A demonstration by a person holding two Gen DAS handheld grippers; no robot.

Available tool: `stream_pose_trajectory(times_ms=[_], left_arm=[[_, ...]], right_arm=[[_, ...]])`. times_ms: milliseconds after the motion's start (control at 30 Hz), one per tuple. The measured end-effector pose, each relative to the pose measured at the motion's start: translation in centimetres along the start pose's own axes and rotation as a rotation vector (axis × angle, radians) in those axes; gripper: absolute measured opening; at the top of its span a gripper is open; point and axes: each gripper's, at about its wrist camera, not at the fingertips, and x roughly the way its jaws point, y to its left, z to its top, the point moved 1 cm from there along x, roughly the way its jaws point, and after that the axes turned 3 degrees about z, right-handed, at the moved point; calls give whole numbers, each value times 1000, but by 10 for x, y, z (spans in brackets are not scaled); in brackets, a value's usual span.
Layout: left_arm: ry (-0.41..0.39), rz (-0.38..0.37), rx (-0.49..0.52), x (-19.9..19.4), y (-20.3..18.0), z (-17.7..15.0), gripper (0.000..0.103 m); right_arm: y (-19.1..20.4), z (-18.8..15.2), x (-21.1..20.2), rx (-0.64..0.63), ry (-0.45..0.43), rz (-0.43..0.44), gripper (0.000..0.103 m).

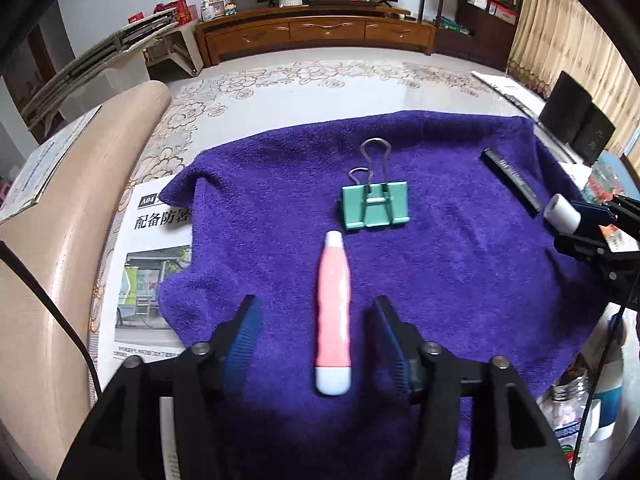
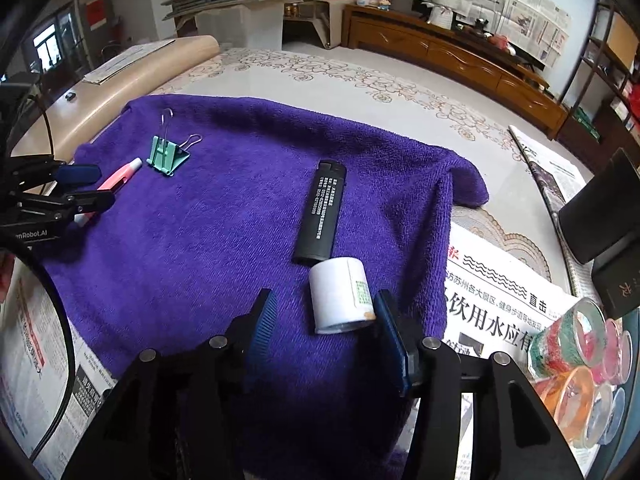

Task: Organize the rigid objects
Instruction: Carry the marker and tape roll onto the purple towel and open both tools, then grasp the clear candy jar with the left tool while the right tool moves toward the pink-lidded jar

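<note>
A purple towel (image 1: 260, 200) carries the objects. A pink pen (image 1: 334, 312) with white ends lies lengthwise between the fingers of my left gripper (image 1: 316, 308), which stands open with gaps on both sides. Beyond the pen rests a green binder clip (image 1: 376, 204), and a black lighter (image 1: 512, 178) lies at the right. In the right wrist view my right gripper (image 2: 325, 298) straddles a small white bottle (image 2: 340, 298) lying on its side. The bottle sits close to the right pad and well clear of the left one. The lighter (image 2: 320, 212) lies just beyond the bottle.
Newspapers (image 2: 504, 300) cover the table around the towel. Several colourful tape rolls (image 2: 580, 360) and a black box (image 2: 608, 216) stand at the right. A plastic bottle (image 1: 576, 400) is at the near right, and a tan curved rest (image 1: 80, 220) runs along the left.
</note>
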Motion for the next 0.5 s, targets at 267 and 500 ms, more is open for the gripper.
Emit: stream_pose_trajectory(times_ms=[267, 500], left_arm=[[-95, -14, -6, -53, -16, -8, 101], [-107, -74, -31, -103, -43, -37, 103]], right_arm=[[4, -5, -46, 56, -83, -41, 91], [-9, -33, -97, 186, -118, -24, 103]])
